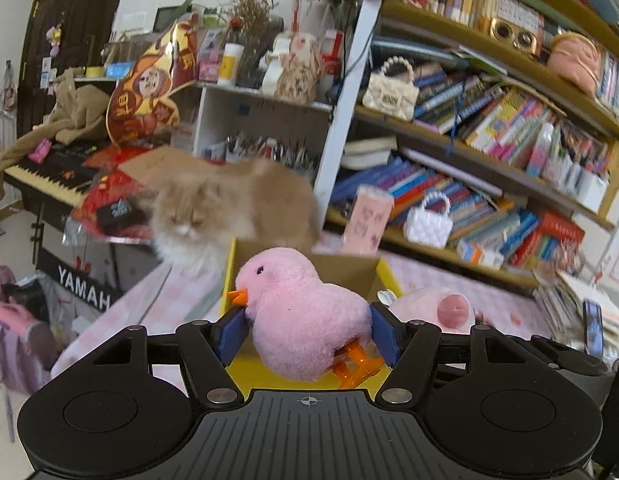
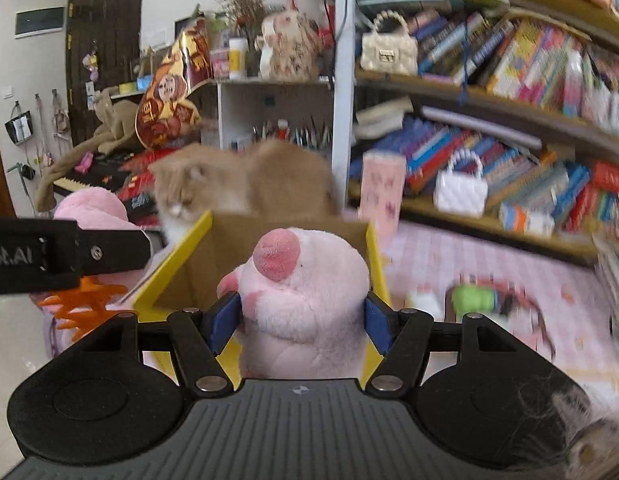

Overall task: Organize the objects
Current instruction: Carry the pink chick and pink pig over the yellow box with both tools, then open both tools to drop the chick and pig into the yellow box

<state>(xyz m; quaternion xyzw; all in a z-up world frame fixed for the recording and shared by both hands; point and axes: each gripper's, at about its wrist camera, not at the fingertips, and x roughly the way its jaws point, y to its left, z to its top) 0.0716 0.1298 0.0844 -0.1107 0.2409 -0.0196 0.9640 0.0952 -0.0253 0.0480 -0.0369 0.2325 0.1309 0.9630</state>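
My left gripper (image 1: 307, 330) is shut on a pink plush chick (image 1: 301, 316) with an orange beak and orange feet, both blue pads pressing its sides. My right gripper (image 2: 299, 326) is shut on a pink plush pig (image 2: 305, 304) with a round pink snout. Both toys hang just in front of a yellow-edged cardboard box (image 1: 229, 276) on the pink checked bed; the box (image 2: 177, 264) is open at the top. The pig (image 1: 441, 308) shows to the right in the left wrist view. The chick's orange feet (image 2: 85, 300) and the left gripper's black body (image 2: 65, 254) show at left in the right wrist view.
An orange and white cat (image 1: 225, 208) stands right behind the box, head down by its left corner. A small green toy (image 2: 475, 300) lies on the bed to the right. Bookshelves (image 1: 489, 152) fill the right side, and a keyboard piano (image 1: 49, 176) with clutter stands at left.
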